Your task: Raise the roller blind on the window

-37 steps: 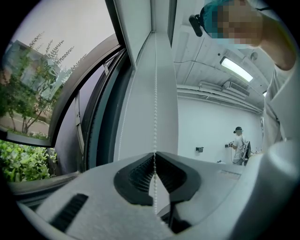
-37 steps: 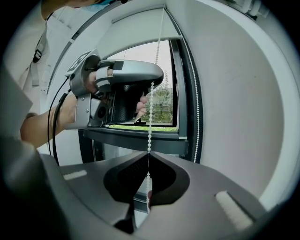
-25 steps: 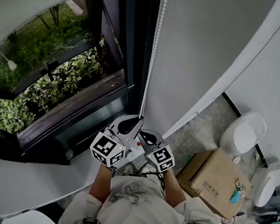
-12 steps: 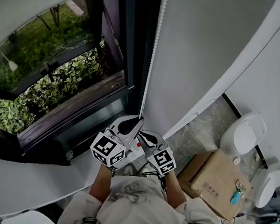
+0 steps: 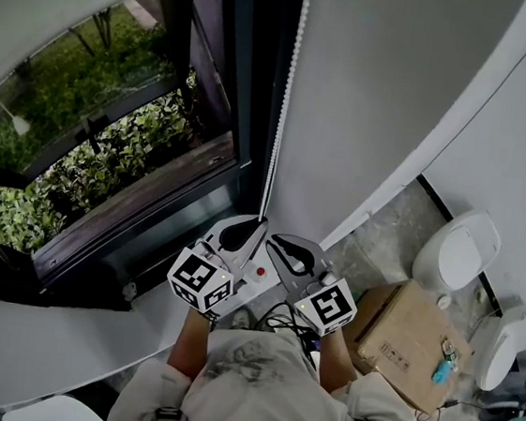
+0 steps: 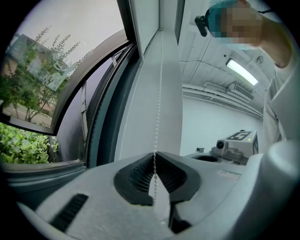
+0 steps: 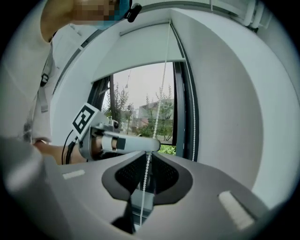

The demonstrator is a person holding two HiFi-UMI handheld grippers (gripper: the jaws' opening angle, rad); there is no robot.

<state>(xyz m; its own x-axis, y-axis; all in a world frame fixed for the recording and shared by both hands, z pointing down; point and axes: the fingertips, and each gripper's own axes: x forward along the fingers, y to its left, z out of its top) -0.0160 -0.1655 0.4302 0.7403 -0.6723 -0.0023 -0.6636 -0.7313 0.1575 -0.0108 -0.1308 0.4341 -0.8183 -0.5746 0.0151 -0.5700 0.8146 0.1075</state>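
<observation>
A white bead chain [image 5: 287, 94] hangs down the dark window frame beside the window [image 5: 91, 147]. My left gripper [image 5: 260, 223] is shut on the chain; in the left gripper view the chain [image 6: 159, 93] runs straight up from the closed pads [image 6: 140, 176]. My right gripper [image 5: 276, 241] sits just right of and below the left one. In the right gripper view its jaws [image 7: 147, 154] stand a little apart, and the chain [image 7: 164, 70] passes loosely between them. The white roller blind [image 7: 136, 49] covers the upper part of the window.
A white sill [image 5: 38, 359] runs under the window, and a white wall [image 5: 380, 95] rises to the right. On the floor at the right are a cardboard box [image 5: 404, 339], a white round-lidded unit [image 5: 457, 251] and another white device [image 5: 502, 345] with cables.
My right gripper has swung to the right, away from the left one, and its jaws have loosened from the chain. The left gripper has stayed put, shut on the chain.
</observation>
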